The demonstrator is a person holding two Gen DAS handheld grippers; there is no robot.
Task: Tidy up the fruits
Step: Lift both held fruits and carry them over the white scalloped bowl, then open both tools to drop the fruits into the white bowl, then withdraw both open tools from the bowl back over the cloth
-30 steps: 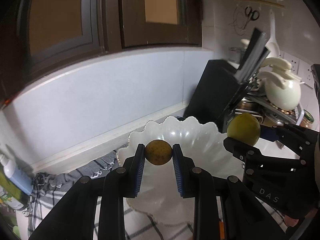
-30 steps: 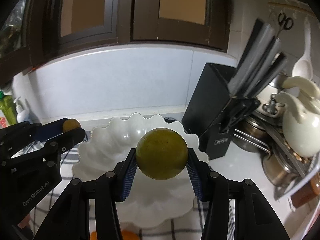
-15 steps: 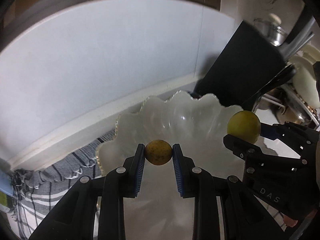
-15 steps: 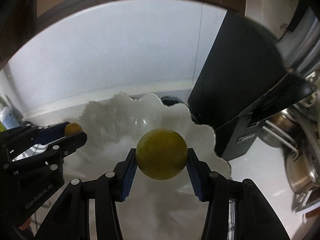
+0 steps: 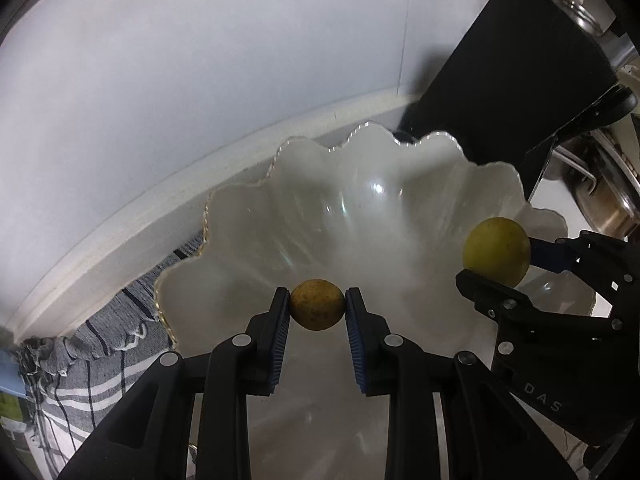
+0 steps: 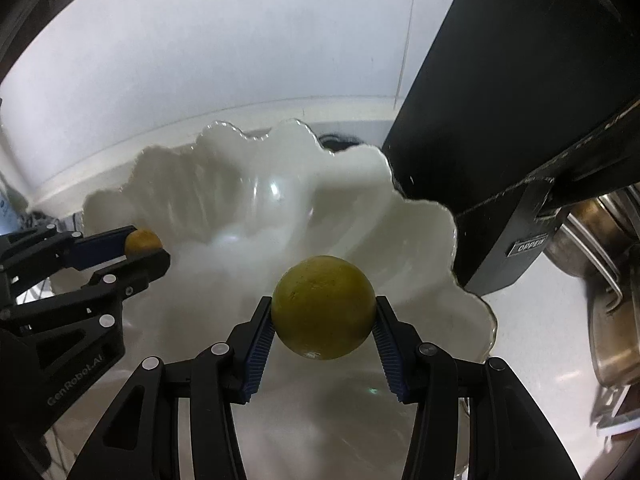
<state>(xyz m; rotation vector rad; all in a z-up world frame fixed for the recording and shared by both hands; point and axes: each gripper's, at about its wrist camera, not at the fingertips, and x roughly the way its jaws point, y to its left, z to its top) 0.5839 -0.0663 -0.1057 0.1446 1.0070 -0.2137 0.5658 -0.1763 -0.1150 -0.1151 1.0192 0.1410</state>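
Left of the left gripper (image 5: 317,306), a striped grey cloth (image 5: 100,360) covers the counter under the scalloped white bowl (image 5: 360,184). That gripper pinches a small brownish-yellow fruit (image 5: 317,305) between its blue pads, over the bowl's near side. To its right, the right gripper (image 6: 324,308) clamps a larger green-yellow fruit (image 6: 324,307), also above the bowl. Beyond both runs a pale tiled wall (image 5: 200,80); right of the right gripper stands a black knife block (image 6: 500,120), with steel pots (image 6: 608,288) past it.
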